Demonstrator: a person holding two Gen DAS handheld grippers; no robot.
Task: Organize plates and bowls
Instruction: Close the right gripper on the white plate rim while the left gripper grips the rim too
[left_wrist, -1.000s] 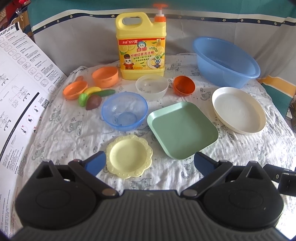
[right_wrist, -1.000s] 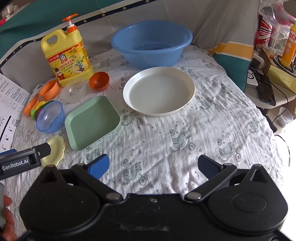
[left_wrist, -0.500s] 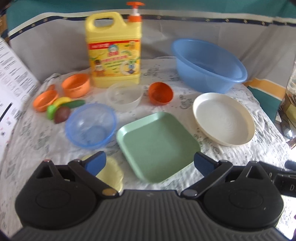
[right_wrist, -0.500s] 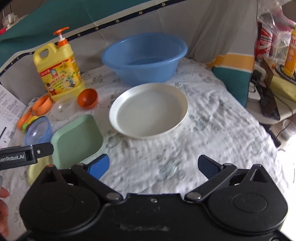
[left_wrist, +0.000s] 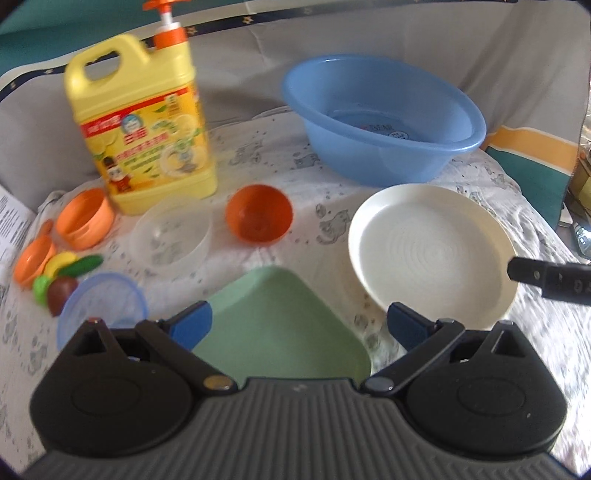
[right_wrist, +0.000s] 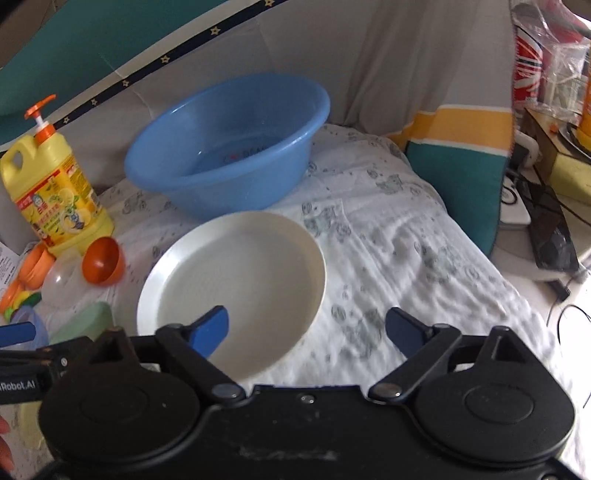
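Right wrist view: our right hand-held gripper (right_wrist: 306, 326), jaws just narrowing yet open and empty, straddles the white plate's (right_wrist: 240, 273) near rim, mid-table before the basin (right_wrist: 229, 147). Left hand-held gripper (left_wrist: 297, 326), open and empty, hovers over the green plate (left_wrist: 280, 321). We should pinch the rim squarely.

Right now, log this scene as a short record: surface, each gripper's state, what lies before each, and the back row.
surface: white printed cloth
left gripper: open, holding nothing, above the green square plate
right gripper: open, jaws have just been closing, nothing gripped, at the near rim of the white round plate
back row: blue basin, yellow detergent jug
small bowls: orange bowl, clear bowl
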